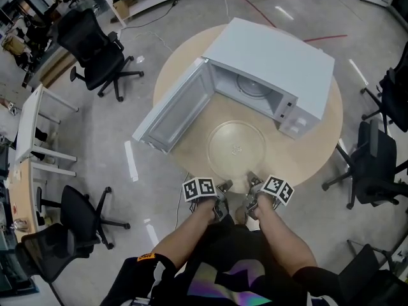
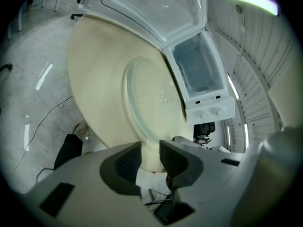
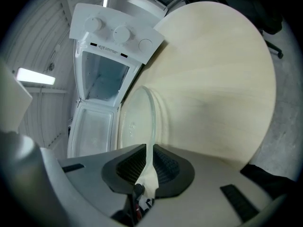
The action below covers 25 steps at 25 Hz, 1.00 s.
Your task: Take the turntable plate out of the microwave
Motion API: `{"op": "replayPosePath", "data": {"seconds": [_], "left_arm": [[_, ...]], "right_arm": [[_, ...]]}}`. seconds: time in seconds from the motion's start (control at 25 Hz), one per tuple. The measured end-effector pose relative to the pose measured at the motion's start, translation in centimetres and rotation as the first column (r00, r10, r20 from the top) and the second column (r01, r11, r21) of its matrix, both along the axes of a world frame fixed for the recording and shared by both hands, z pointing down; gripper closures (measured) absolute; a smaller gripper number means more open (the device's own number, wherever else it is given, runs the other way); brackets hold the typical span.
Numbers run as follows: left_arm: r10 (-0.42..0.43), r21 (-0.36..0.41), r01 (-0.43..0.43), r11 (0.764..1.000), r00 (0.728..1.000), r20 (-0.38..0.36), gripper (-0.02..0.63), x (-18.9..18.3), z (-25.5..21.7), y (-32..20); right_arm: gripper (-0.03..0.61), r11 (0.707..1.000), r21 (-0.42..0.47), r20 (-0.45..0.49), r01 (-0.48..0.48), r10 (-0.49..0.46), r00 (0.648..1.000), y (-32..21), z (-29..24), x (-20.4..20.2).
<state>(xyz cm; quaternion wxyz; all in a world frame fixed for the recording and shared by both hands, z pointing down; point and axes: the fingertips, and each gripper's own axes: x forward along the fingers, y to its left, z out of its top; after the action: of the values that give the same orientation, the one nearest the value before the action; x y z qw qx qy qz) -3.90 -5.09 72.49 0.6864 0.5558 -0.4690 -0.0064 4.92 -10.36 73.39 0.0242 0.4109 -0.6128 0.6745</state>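
At lower centre, with the left gripper (image 1: 224, 186) spread, the right gripper (image 1: 254, 182) pinching the clear round glass turntable plate (image 1: 236, 146) by its rim should open fully before retreating.

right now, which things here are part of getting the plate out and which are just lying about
Job:
turntable plate, out on the table
microwave, door open
right tool, clamped on the plate's rim
left tool, open by the rim

Lying about:
office chairs
white desk
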Motion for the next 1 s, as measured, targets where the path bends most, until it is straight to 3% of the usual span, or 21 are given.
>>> {"op": "replayPosePath", "data": {"seconds": [0.32,0.52,0.72,1.0], "left_arm": [[0.025,0.032,-0.026,0.999,0.999,0.036,0.465,0.5,-0.9,-0.5],[0.038,0.084,-0.044,0.996,0.997,0.070,0.466,0.9,-2.0,-0.7],[0.054,0.202,-0.091,0.975,0.982,0.180,0.485,1.0,-4.6,-0.8],[0.004,0.370,-0.134,0.919,0.943,0.333,0.566,0.6,-9.2,-0.2]], "right_arm": [[0.523,0.998,0.024,-0.100,0.050,-0.048,0.994,0.6,-0.5,1.4],[0.523,0.983,0.127,-0.177,0.131,-0.108,0.978,0.7,-2.3,1.6],[0.523,0.918,0.299,-0.290,0.260,-0.172,0.941,0.6,-5.8,1.3],[0.525,0.797,0.469,-0.398,0.379,-0.193,0.897,1.3,-10.5,0.8]]}}
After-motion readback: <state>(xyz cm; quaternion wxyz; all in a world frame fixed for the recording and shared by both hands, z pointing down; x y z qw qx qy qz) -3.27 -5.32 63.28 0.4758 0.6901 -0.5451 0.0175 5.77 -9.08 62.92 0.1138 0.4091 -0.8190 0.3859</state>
